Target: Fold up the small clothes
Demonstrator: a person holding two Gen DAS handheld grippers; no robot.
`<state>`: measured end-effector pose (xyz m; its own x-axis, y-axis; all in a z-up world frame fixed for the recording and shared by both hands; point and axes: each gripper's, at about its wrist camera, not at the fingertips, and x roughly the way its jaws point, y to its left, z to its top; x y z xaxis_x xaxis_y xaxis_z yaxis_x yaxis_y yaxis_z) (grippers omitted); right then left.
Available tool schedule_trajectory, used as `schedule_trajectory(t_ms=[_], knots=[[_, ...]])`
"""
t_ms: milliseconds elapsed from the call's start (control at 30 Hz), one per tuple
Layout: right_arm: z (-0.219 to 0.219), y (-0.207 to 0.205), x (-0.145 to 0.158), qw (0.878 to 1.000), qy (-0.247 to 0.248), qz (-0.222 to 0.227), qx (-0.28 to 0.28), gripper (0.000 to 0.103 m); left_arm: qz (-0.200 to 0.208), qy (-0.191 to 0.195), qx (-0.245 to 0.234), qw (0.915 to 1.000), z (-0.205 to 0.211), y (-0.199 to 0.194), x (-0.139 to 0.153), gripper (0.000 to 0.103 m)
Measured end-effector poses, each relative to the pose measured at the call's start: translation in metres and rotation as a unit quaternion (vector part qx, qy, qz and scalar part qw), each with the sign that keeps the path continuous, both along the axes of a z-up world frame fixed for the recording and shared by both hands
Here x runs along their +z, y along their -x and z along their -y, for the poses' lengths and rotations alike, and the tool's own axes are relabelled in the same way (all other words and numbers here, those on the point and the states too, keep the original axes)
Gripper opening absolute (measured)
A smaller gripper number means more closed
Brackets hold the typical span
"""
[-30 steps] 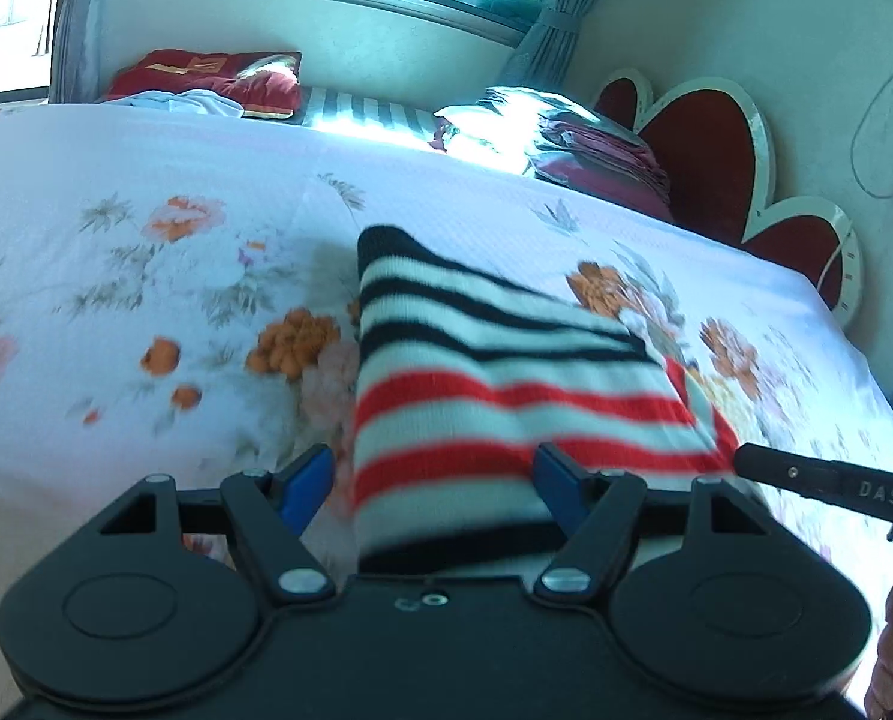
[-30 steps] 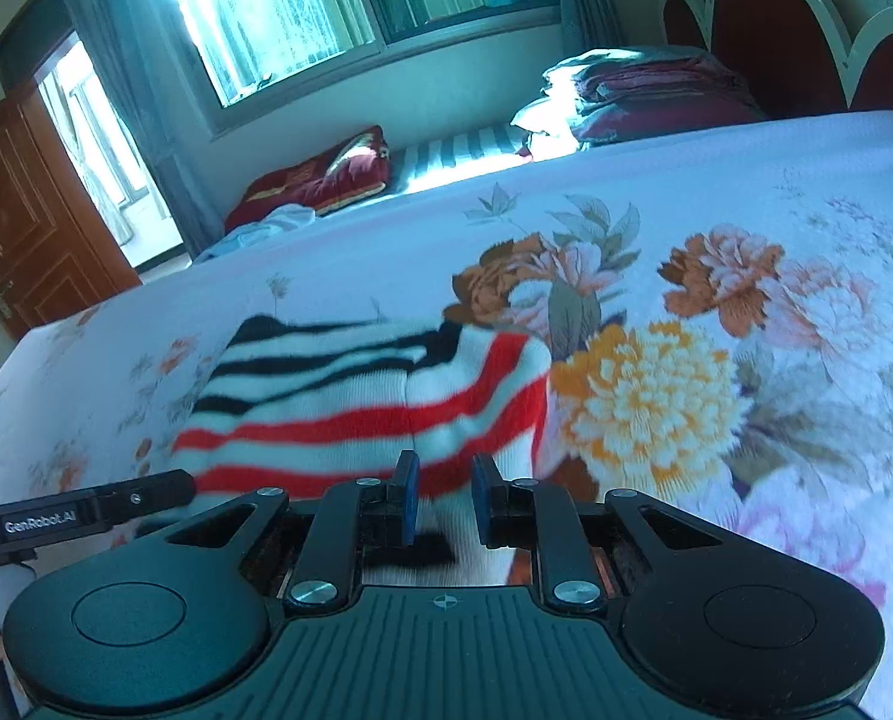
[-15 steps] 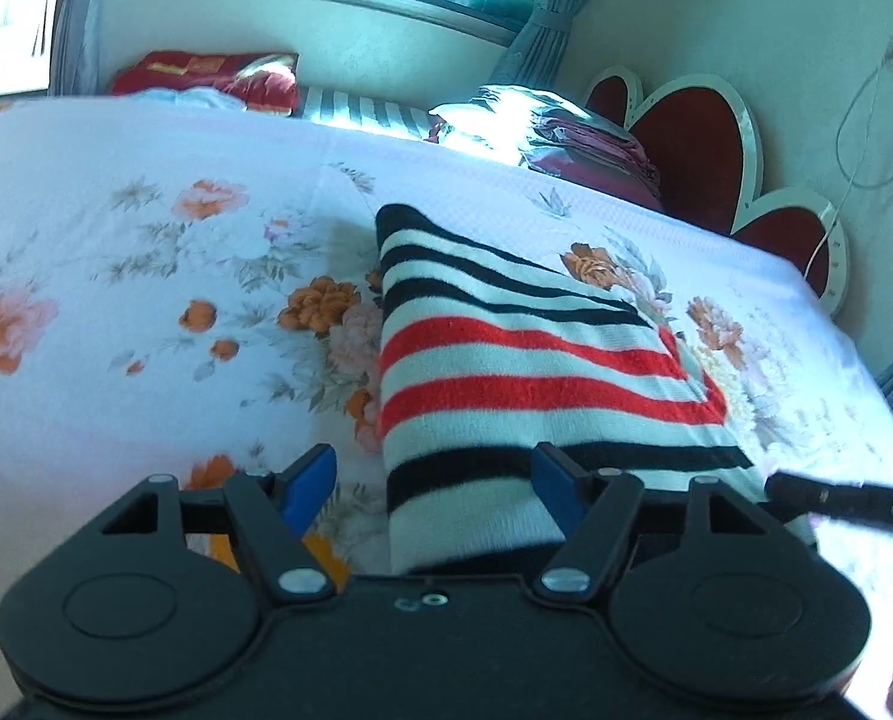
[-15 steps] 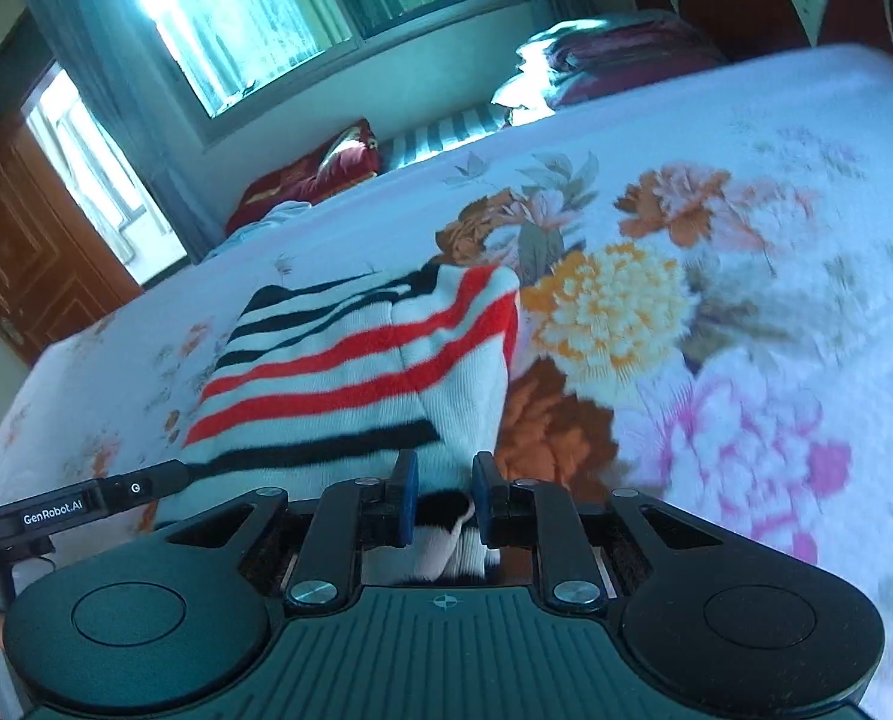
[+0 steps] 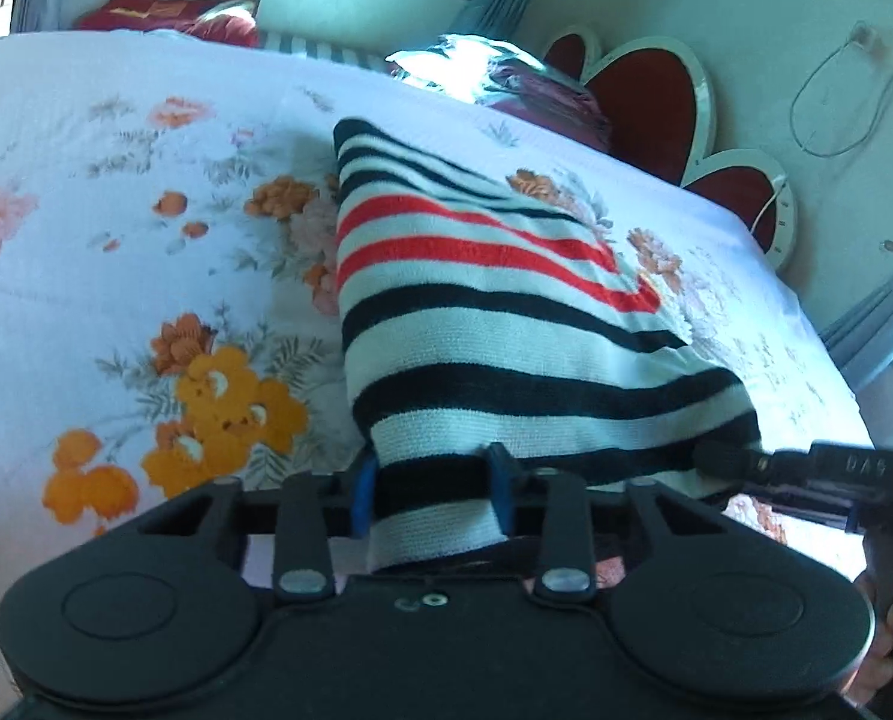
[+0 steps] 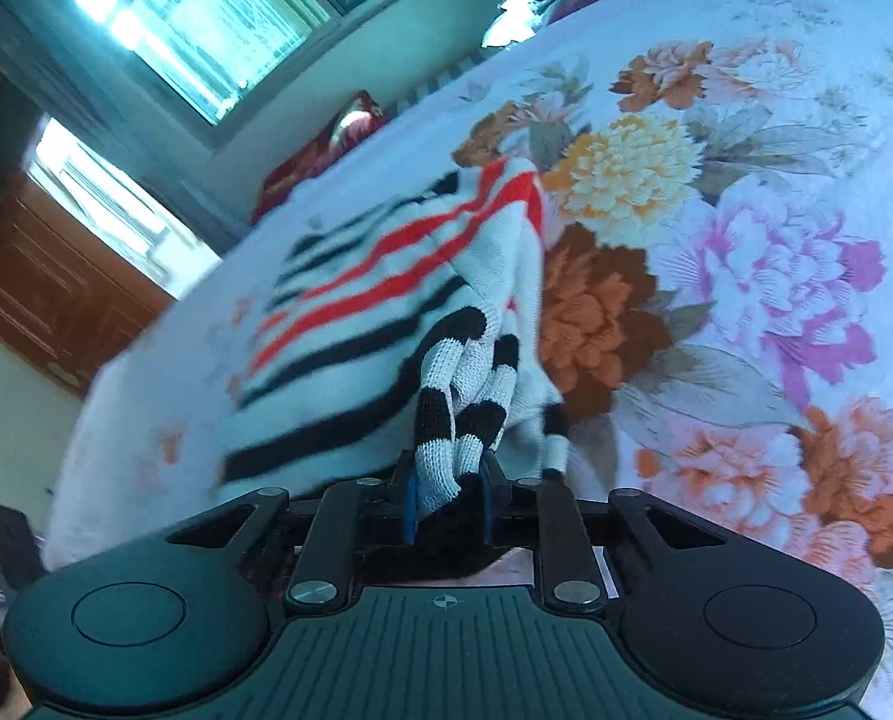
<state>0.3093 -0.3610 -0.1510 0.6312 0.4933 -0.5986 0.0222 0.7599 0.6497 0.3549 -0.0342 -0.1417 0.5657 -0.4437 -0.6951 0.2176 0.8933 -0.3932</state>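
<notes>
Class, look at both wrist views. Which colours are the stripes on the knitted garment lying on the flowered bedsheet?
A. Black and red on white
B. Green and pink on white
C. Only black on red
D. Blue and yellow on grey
A: the striped knitted garment shows black and red bands on white knit in both wrist views, lying on the flowered bedsheet.
</notes>
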Motion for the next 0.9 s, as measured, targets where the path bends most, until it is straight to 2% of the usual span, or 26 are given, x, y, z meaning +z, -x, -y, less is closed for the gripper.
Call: schedule_trajectory(t_ms=[33,100,200,267,367,433,567,633,667,767,833,900], knots=[[0.001,-0.002,0.000,1.000,-0.001,-0.001,0.003,0.019,0.002,-0.001,-0.002,1.0000,-0.003,0.001,-0.001,0.031],[0.004,-0.004,-0.011,0.999,0.029,-0.023,0.006,0.019,0.000,-0.004,-0.004,1.0000,-0.006,0.002,-0.008,0.031],[0.013,0.001,-0.021,0.999,0.022,-0.032,0.003,0.020,0.008,-0.019,-0.010,0.9997,0.000,0.005,-0.008,0.030],[0.011,0.006,-0.009,0.999,0.052,-0.017,0.000,0.029,0.007,-0.023,-0.010,0.9997,0.000,0.005,-0.003,0.031],[0.009,0.012,0.015,0.995,0.096,0.023,-0.002,0.030,0.028,-0.029,0.001,0.9992,0.000,0.009,0.012,0.036],[0.006,0.011,0.029,0.992,0.115,0.050,-0.009,0.030,0.035,-0.014,0.005,0.9993,0.000,0.006,0.022,0.037],[-0.008,-0.007,0.040,0.986,0.150,0.076,-0.017,0.030,0.049,-0.001,-0.001,0.9988,0.015,-0.008,0.032,0.038],[-0.016,-0.017,0.036,0.984,0.161,0.078,-0.009,0.029,0.052,-0.009,-0.006,0.9986,0.025,-0.016,0.030,0.038],[-0.020,-0.021,0.031,0.983,0.169,0.072,-0.004,0.029,0.057,-0.017,-0.006,0.9982,0.028,-0.017,0.028,0.041],[-0.028,-0.025,0.014,0.979,0.198,0.057,0.012,0.029,0.061,-0.050,-0.007,0.9969,0.032,-0.020,0.021,0.042],[-0.027,-0.026,-0.003,0.982,0.185,0.037,0.020,0.029,0.055,-0.046,0.001,0.9974,0.027,-0.022,0.019,0.042],[-0.026,-0.024,-0.004,0.982,0.183,0.041,0.017,0.029,0.048,-0.042,0.005,0.9980,0.023,-0.024,0.020,0.043]])
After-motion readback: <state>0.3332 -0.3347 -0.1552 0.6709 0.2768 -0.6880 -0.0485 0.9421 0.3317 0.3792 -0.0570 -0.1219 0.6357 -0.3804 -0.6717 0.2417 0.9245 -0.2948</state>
